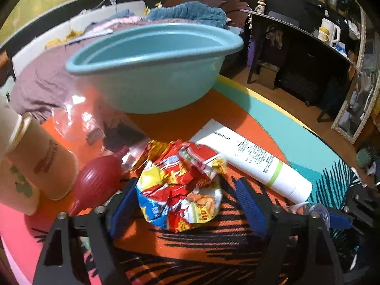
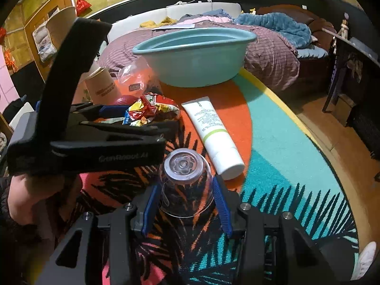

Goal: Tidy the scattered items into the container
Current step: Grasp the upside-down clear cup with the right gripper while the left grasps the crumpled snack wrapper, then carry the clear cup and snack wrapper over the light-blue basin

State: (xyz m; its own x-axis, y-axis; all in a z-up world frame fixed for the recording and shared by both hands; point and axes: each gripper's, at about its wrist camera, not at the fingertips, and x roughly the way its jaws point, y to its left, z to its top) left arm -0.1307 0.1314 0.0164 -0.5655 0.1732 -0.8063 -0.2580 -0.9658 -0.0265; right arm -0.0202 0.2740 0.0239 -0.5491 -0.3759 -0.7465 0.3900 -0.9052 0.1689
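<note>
A light blue basin (image 1: 154,71) stands at the far side of the colourful rug; it also shows in the right wrist view (image 2: 194,54). My left gripper (image 1: 185,199) is open, its blue pads either side of a crumpled red and yellow snack wrapper (image 1: 180,185) on the rug. My right gripper (image 2: 186,194) has its pads against both sides of an upside-down clear plastic cup (image 2: 186,185). A white tube (image 1: 256,163) lies right of the wrapper. The left gripper (image 2: 137,121) shows from the side around the wrapper (image 2: 152,109) in the right wrist view.
A beige paper cup (image 1: 40,161), a red rubber bulb (image 1: 97,180) and a clear plastic bag (image 1: 80,118) lie left of the wrapper. A bed (image 2: 261,47) stands behind the basin. A dark shelf unit (image 1: 296,66) stands at the right.
</note>
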